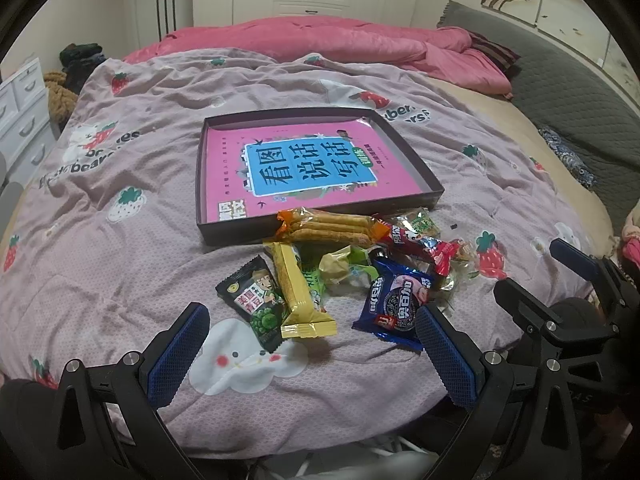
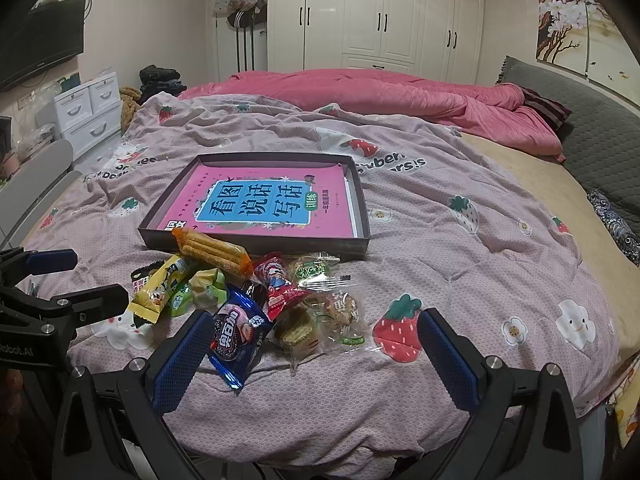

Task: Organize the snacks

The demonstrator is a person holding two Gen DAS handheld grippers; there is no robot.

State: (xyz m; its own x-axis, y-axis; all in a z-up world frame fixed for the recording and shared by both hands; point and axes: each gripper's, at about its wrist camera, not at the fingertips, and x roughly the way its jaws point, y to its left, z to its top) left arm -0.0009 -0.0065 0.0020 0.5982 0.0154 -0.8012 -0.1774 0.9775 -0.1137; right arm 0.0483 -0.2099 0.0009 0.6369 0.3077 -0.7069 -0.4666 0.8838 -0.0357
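Nothing is sorted yet: the snacks (image 1: pixel 360 264) lie heaped on the bedspread (image 1: pixel 120 272) just in front of the box (image 1: pixel 320 232), which holds only a pink book (image 1: pixel 304 168). Left gripper (image 1: pixel 312 352) and right gripper (image 2: pixel 316 352) hover spread wide, holding nothing

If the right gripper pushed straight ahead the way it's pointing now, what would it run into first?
Probably the clear-wrapped wafer packets, lying on the quilt between the open fingers of the right gripper. The blue cookie pack sits by the left finger and might be brushed; depth is hard to judge.
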